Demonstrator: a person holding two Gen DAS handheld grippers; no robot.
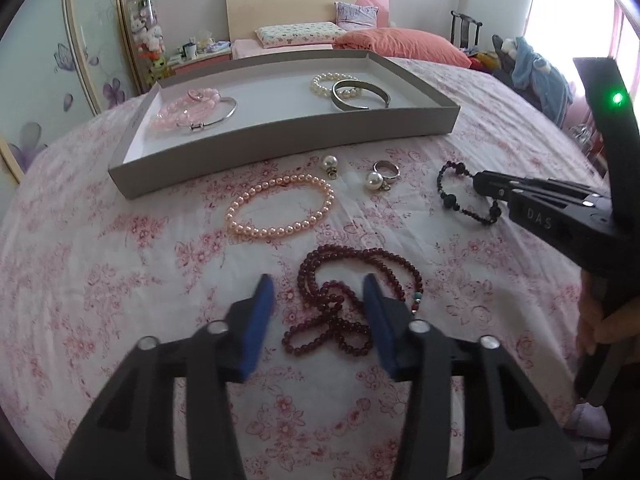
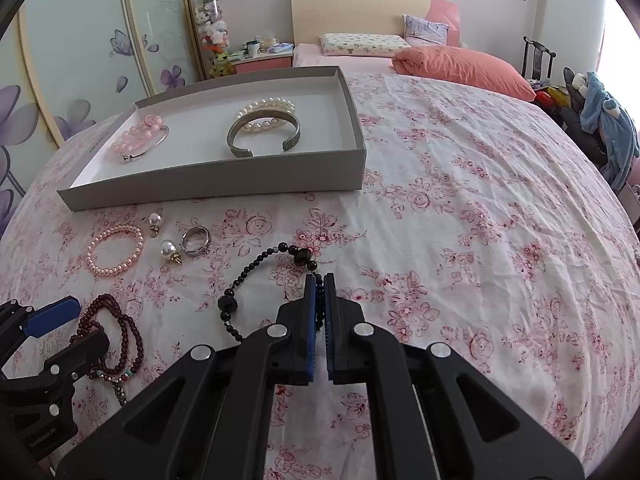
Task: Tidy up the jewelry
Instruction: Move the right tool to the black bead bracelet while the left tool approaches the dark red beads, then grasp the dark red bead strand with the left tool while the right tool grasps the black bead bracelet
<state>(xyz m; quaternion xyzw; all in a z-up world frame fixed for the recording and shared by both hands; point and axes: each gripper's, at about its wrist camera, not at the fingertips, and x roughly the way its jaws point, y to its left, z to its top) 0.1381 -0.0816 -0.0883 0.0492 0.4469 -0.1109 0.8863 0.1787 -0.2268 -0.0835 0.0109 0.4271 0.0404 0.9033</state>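
A grey tray (image 1: 280, 142) (image 2: 208, 182) on the floral bedspread holds a pink bead bracelet (image 1: 186, 110), a thin silver bangle (image 1: 218, 118), a white pearl bracelet (image 2: 266, 106) and a wide metal cuff (image 2: 264, 136). On the spread lie a peach pearl bracelet (image 1: 280, 210), two pearl earrings (image 1: 330, 164) (image 1: 376, 180), a silver ring (image 1: 387, 169) and a dark red bead necklace (image 1: 340, 300). My left gripper (image 1: 320, 284) is open, its jaws on either side of the red necklace. My right gripper (image 2: 319, 280) is shut on a black bead bracelet (image 2: 256, 280) that lies on the spread.
The bed's pillows (image 2: 364, 44) and an orange cushion (image 2: 460, 66) lie beyond the tray. A wardrobe with flower decals (image 2: 80, 80) stands at the left. A chair with clothes (image 2: 604, 120) is at the right.
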